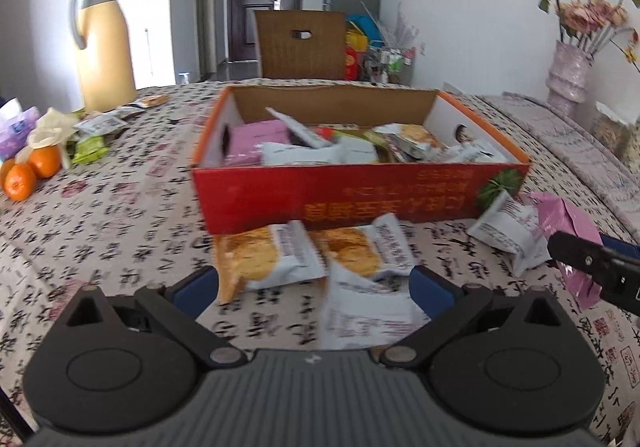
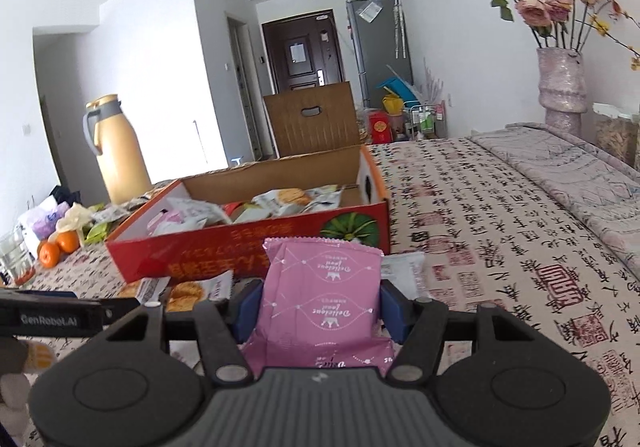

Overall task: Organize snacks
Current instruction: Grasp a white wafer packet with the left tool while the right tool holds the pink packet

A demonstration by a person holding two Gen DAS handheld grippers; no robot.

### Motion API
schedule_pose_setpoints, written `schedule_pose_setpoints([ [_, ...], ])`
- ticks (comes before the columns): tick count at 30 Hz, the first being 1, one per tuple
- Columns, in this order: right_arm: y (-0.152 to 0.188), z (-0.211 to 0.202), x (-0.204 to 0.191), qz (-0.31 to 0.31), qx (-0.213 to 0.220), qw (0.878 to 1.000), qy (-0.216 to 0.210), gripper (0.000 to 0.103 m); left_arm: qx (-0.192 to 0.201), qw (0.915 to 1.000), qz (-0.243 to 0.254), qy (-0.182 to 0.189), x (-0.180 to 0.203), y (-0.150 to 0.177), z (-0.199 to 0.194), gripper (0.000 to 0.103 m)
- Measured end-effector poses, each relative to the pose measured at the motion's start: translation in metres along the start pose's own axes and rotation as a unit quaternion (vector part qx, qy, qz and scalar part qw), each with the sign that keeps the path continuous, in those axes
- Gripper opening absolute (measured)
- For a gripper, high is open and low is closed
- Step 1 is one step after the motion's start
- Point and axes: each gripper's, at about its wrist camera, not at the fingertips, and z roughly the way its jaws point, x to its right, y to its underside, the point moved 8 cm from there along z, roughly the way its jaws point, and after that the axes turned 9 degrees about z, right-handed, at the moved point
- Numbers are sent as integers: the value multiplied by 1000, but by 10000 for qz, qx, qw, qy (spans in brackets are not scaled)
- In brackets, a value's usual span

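A red cardboard box (image 1: 352, 195) (image 2: 224, 251) holds several snack packets. In front of it lie two biscuit packets (image 1: 264, 255) (image 1: 360, 247) and a white packet (image 1: 508, 227). My left gripper (image 1: 316, 287) is open, its blue pads on either side of the biscuit packets, low over the cloth. My right gripper (image 2: 320, 307) is shut on a pink snack packet (image 2: 320, 299), held just in front of the box's right corner. The pink packet (image 1: 568, 231) and the right gripper also show at the right edge of the left wrist view.
A yellow thermos (image 1: 102, 47) stands at the far left. Oranges (image 1: 32, 171), tissues and loose packets (image 1: 92, 147) lie at the left. A vase of flowers (image 1: 570, 71) stands at the far right. A wooden chair (image 1: 300, 43) is behind the table.
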Motion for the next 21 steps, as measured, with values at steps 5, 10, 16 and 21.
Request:
schedule_pose_setpoints([
  [5,-3,3,14,116,41,9999,23,60,-180,9997,184,47,21,-1,16,103],
  [10,-1,9,20,183,-6,9998,-19,60,-378,9990,242,65,31,2,29,103],
  [16,3,16,23,255,-71,9996,-81,60,-536,9983,231,52,34,7,39,101],
  [21,4,19,24,271,-96,9995,-122,60,-746,9969,198,131,38,12,48,83],
])
